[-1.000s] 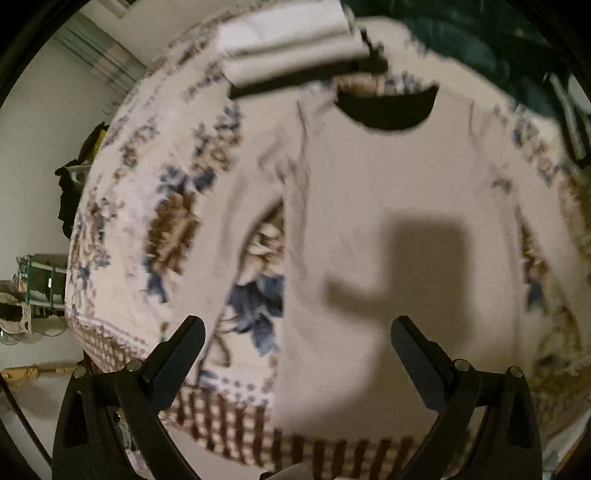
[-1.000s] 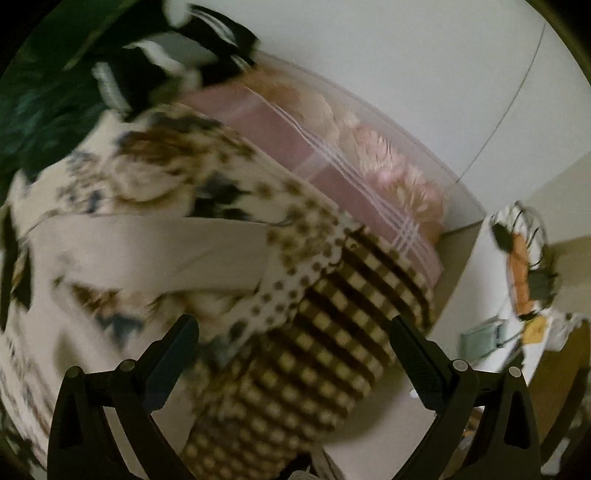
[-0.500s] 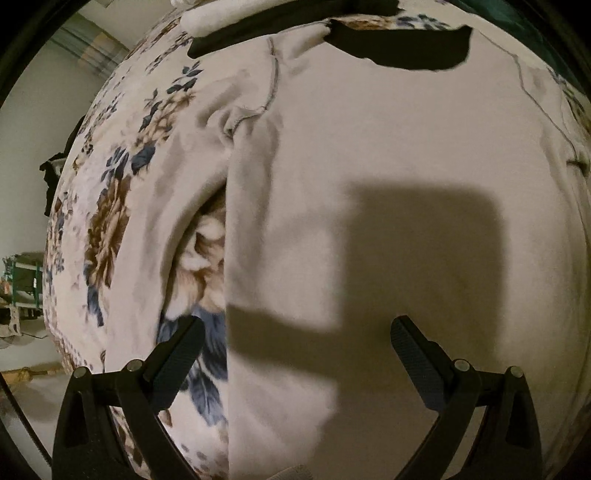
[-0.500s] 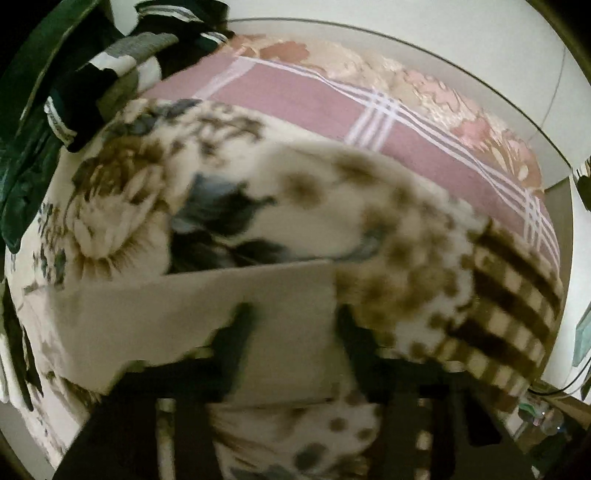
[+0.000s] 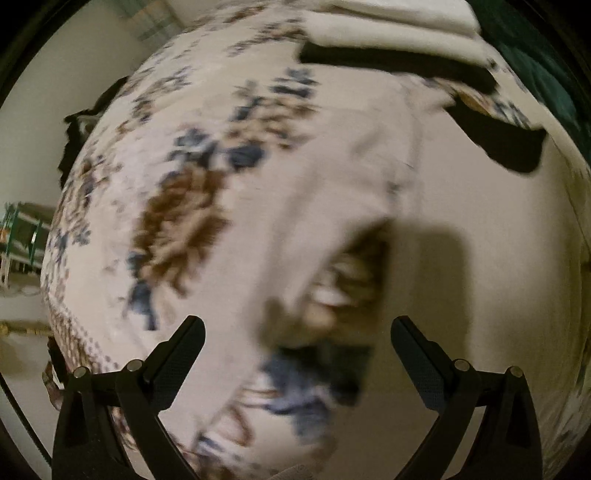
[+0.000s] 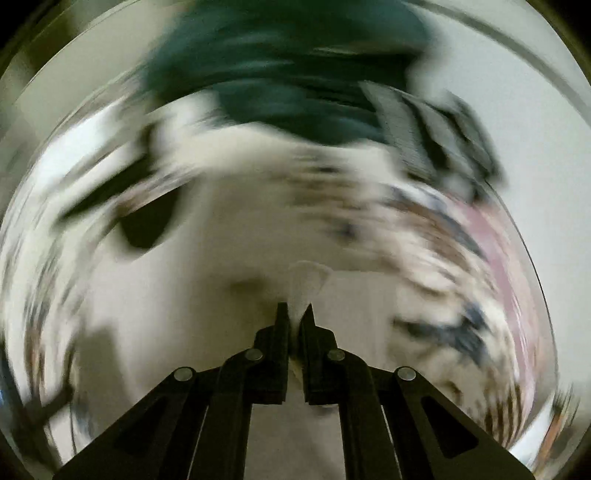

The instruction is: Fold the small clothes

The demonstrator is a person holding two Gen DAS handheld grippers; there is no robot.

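Observation:
A pale beige sweatshirt (image 5: 461,206) with a dark neck opening (image 5: 509,144) lies flat on a floral blanket (image 5: 177,221). Its left sleeve (image 5: 306,229) runs down toward my left gripper (image 5: 297,332), which is open and empty just above it. In the blurred right wrist view my right gripper (image 6: 295,310) is shut on a pinch of the beige fabric (image 6: 306,277), seemingly the right sleeve, lifted over the sweatshirt body (image 6: 207,258).
Folded white and black clothes (image 5: 399,33) are stacked beyond the collar. A dark green garment (image 6: 288,74) and a grey striped one (image 6: 436,129) lie at the back of the bed. The blanket's left edge (image 5: 55,325) drops to the floor.
My right gripper has shut on the sleeve fabric and swung it left over the sweatshirt. My left gripper, still open, has shifted left from the body to the left sleeve.

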